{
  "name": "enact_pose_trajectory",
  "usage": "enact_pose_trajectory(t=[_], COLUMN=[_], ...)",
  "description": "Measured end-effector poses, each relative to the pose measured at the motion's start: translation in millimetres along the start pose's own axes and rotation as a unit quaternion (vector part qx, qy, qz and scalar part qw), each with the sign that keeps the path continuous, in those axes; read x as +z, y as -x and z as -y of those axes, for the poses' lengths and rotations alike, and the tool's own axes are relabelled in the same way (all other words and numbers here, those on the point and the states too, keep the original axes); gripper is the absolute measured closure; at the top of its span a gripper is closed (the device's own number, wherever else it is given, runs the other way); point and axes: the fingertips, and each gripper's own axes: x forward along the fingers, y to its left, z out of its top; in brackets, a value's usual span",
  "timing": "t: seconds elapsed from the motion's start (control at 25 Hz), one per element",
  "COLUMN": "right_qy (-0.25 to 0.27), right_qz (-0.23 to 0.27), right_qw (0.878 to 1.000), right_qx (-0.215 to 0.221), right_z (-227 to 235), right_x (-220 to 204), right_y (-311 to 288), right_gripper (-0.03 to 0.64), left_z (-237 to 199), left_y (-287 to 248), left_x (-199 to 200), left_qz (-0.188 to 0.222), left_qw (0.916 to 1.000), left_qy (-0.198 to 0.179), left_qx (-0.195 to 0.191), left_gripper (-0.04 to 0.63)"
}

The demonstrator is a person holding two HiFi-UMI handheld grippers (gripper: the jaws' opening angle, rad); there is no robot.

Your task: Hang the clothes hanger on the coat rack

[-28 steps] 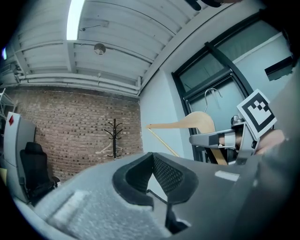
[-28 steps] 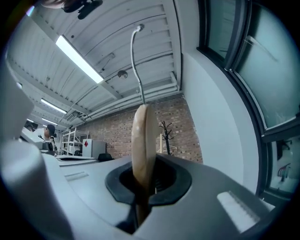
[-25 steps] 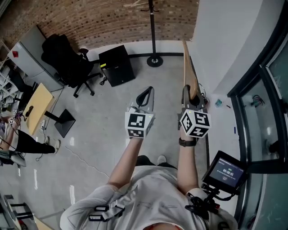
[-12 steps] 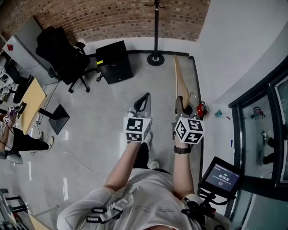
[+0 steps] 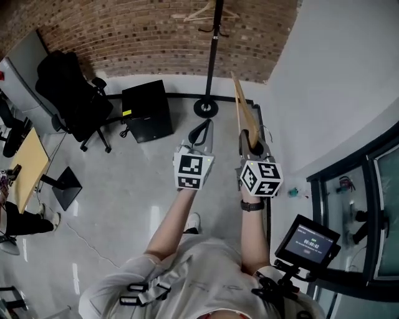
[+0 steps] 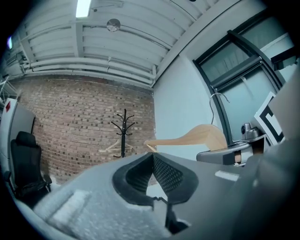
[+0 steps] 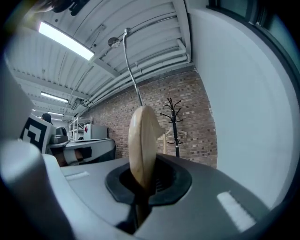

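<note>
A black coat rack (image 5: 212, 56) stands before the brick wall, its round base (image 5: 206, 107) on the floor, and a wooden hanger (image 5: 206, 11) hangs on it. My right gripper (image 5: 251, 142) is shut on a second wooden hanger (image 5: 243, 103), which points toward the rack, a short way right of its base. In the right gripper view this hanger (image 7: 143, 145) stands edge-on between the jaws, its wire hook (image 7: 131, 70) rising above, with the rack (image 7: 174, 122) beyond. My left gripper (image 5: 201, 129) is shut and holds nothing. The left gripper view shows the rack (image 6: 124, 133) far ahead.
A black box (image 5: 146, 109) and a black office chair (image 5: 72, 93) stand left of the rack by the brick wall. A white wall and a glazed door (image 5: 355, 205) close the right side. A small screen (image 5: 307, 240) hangs at my right hip. A desk (image 5: 28, 162) is at far left.
Both grippers have travelled forward toward the coat rack, so its base and the brick wall lie closer. The hanger stays gripped in the right gripper.
</note>
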Motion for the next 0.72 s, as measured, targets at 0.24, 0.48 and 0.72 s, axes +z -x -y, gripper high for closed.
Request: enact_pose_trajectory(t=[0.24, 0.48, 0.72], right_qy=[0.011, 0.009, 0.0], right_qz=[-0.006, -0.014, -0.032], right_qw=[1.0, 1.0, 0.997], right_qx=[0.005, 0.023, 0.067], right_z=[7, 44, 93], right_x=[8, 11, 0], right_y=[-63, -127, -216], right_gripper=[0.611, 0.611, 0.611], left_z=[-49, -56, -72], left_y=[-59, -130, -225], left_x=[-2, -28, -53], left_qz=[0.007, -0.022, -0.043], left_qw=[0.9998, 0.9996, 0.999], left_qy=[0.011, 0.015, 0.005], left_qx=[0.011, 0.007, 0.01], left_gripper=[0.595, 0.595, 0.595])
